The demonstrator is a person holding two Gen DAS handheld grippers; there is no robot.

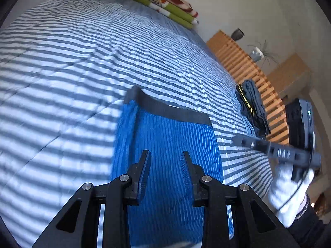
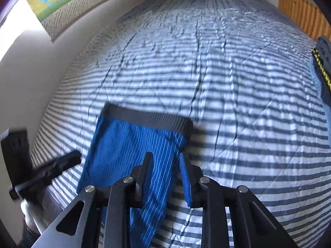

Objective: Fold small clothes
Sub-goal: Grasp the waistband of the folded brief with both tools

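- The blue pinstriped shorts [image 1: 165, 148] lie flat on the bed [image 1: 62, 82], spread over its blue-and-white striped cover, with their dark grey waistband [image 1: 167, 107] at the far end from both cameras.
- In the right wrist view the same shorts [image 2: 124, 150] narrow toward the camera, and the waistband [image 2: 149, 117] runs across their far edge.
- The left claw [image 1: 165, 155] hangs above the middle of the shorts with its two fingers apart; only cloth lying on the bed shows in the gap, and the pads grip nothing.
- The right claw [image 2: 164, 159] hangs over the near right edge of the shorts, its fingers likewise apart; the blue pad of one finger [image 2: 186, 181] is bare and the cloth lies below, not pinched.
- From the left wrist view the right claw appears at the right side, blurred, held by a hand in a white glove [image 1: 289, 190].
- From the right wrist view the left claw shows at the left edge, also blurred, just beside the shorts.
- A pile of dark blue clothes [image 1: 252, 107] with a yellow-patterned band sits at the right edge of the bed, well apart from the shorts.
- A folded green, white and red blanket [image 1: 161, 2] lies at the far end of the bed.
- A wooden slatted panel [image 1: 248, 66] runs along the bed's right side, with a potted plant [image 1: 258, 53] beyond it.
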